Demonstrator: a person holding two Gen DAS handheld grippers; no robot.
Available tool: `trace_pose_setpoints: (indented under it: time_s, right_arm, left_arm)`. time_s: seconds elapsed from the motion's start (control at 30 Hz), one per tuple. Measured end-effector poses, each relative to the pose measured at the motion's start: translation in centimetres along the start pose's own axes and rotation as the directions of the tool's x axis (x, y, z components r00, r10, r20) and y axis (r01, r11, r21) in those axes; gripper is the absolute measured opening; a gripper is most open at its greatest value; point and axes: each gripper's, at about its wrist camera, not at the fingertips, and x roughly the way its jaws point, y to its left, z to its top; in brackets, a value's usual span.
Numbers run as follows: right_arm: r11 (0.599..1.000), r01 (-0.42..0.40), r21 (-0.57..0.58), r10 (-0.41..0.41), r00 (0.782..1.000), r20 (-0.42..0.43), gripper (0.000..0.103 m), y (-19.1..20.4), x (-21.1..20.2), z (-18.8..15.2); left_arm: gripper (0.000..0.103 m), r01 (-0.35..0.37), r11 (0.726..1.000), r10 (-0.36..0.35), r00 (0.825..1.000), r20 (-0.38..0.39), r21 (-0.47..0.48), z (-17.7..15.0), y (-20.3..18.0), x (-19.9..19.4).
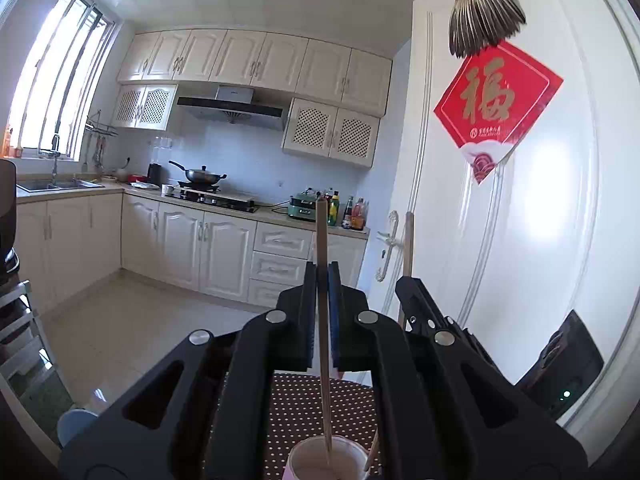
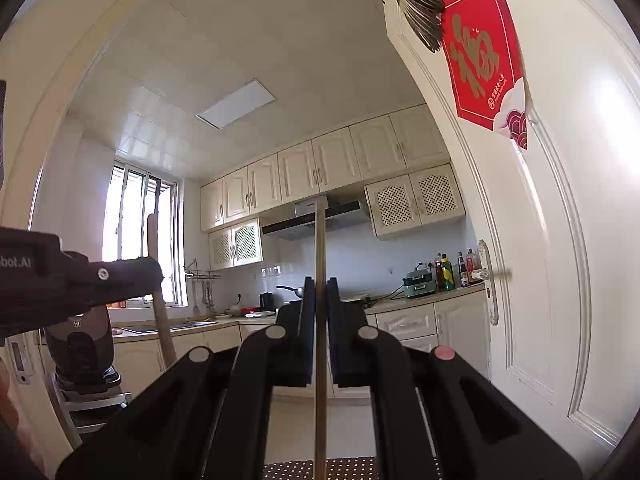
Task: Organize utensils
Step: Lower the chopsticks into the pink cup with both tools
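the kitchen behind is only backdrop: the white door (image 1: 520,216) with its red paper sign (image 1: 496,108) stands open on the right, well apart from the work.

closer in, the bench (image 1: 304,408) under a dotted brown cloth carries the job. on it, right at the lower edge of the left wrist view, stands a pale cup (image 1: 328,460) with its mouth upward, which looks like the holder meant to collect the utensils.

the left tool (image 1: 322,280) points level above that cup, and its jaws are closed on a wooden chopstick (image 1: 323,340). the stick is held upright, pinched around its middle, so the upper end rises clear of the fingers and the lower end reaches down into the cup's mouth. whether the tip touches the bottom i cannot tell. upright is the sensible way to hold it, since a long thin stick only goes into a narrow cup end first.

the right tool (image 2: 320,296) sits just beside the left one, tilted a little upward, and is likewise clamped on a second chopstick (image 2: 320,248), also vertical. in the left wrist view its lower end seems to slant in at the cup's right rim.

both sticks look ready for release, though a grip this high lets the lower ends swing, so the cup could be nudged.
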Motion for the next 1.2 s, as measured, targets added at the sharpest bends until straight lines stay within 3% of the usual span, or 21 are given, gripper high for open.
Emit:
trace_pose_setpoints:
  time_s: [0.3, 0.83, 0.97, 1.2]
  right_arm:
    - [0.999, 0.038, 0.019, -0.038, 0.999, 0.012, 0.005, 0.1, -0.5, -0.7]
    - [0.998, 0.015, -0.061, -0.024, 0.988, -0.154, 0.004, 0.8, -1.5, -3.9]
    - [0.998, 0.004, -0.067, -0.02, 0.973, -0.231, 0.005, 0.7, -1.4, -4.8]
    - [0.999, -0.014, -0.048, -0.004, 0.933, -0.359, 0.007, 0.0, -1.3, -6.4]
  left_arm:
    - [0.006, -0.046, 0.999, 0.046, 0.995, -0.092, 0.004, -3.0, 0.6, 1.9]
    - [0.006, -0.038, 0.999, 0.039, 0.981, -0.19, 0.008, -7.4, 0.9, 3.4]
    - [0.006, -0.02, 1.0, 0.022, 0.984, -0.175, 0.014, -8.3, 0.8, 3.0]
    - [0.007, -0.014, 0.999, 0.025, 0.97, -0.243, 0.047, -10.5, 0.9, 3.6]
